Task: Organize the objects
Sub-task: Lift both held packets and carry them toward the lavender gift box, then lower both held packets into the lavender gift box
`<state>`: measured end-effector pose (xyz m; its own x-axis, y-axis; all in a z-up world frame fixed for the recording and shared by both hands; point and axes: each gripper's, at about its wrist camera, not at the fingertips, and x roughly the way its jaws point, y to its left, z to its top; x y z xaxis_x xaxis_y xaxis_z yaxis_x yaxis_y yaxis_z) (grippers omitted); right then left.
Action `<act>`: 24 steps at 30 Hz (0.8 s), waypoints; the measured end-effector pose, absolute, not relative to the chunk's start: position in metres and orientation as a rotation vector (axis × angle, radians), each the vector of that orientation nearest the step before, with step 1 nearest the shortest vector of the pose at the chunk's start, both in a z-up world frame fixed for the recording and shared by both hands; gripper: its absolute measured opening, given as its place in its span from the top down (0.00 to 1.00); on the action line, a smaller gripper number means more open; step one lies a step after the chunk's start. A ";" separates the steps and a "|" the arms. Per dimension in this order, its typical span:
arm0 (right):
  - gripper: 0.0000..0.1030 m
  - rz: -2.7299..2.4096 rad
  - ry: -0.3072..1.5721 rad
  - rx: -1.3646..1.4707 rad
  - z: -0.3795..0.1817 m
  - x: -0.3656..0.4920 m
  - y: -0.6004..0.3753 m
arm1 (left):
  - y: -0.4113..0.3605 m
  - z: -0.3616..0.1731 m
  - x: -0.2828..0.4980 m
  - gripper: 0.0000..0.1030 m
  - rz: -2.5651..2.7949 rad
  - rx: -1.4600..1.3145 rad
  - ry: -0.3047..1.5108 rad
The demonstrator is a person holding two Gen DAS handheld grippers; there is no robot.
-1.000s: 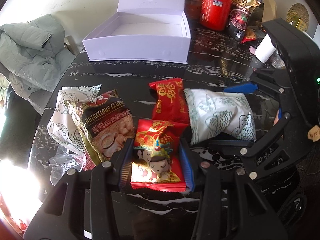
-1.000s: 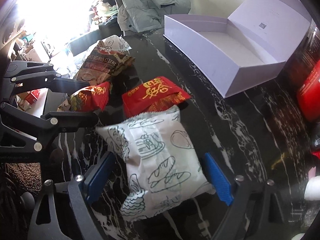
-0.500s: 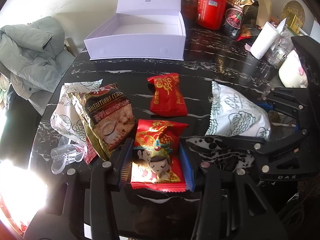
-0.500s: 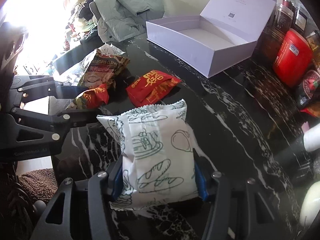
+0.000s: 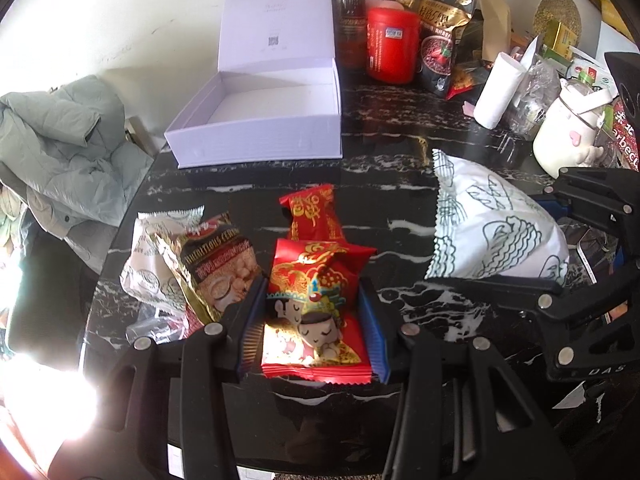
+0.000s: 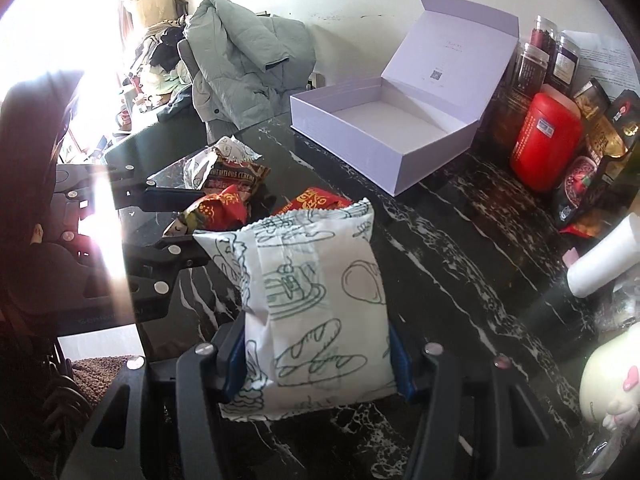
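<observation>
A black marble table (image 5: 400,152) with white veins stands against a scuffed white wall (image 5: 120,20). A grey-green jacket (image 6: 248,64) is draped over a chair beside it. Harsh sunlight (image 6: 92,92) glares in from the side.

Left tongs (image 5: 314,316) clamp a red packet (image 5: 316,304); right tongs (image 6: 318,352), tilted downward alongside them, squeeze a white packet (image 6: 312,304).

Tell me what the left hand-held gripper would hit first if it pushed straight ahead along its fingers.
Probably the small red snack packet with gold lettering lying on the black marble table, just beyond the red cartoon-figure packet the left hand-held gripper holds; depth is uncertain.
</observation>
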<state>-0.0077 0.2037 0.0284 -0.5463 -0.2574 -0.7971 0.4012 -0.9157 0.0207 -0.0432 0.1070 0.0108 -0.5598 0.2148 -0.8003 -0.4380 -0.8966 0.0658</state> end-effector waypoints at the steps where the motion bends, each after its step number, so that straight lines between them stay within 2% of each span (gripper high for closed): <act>1: 0.44 -2.466 0.237 1.225 0.031 -0.008 0.203 | 0.108 0.013 -0.044 0.58 2.457 -1.205 0.363; 24: 0.44 -2.477 0.237 1.202 0.043 -0.066 0.206 | 0.115 0.025 -0.097 0.58 2.434 -1.193 0.398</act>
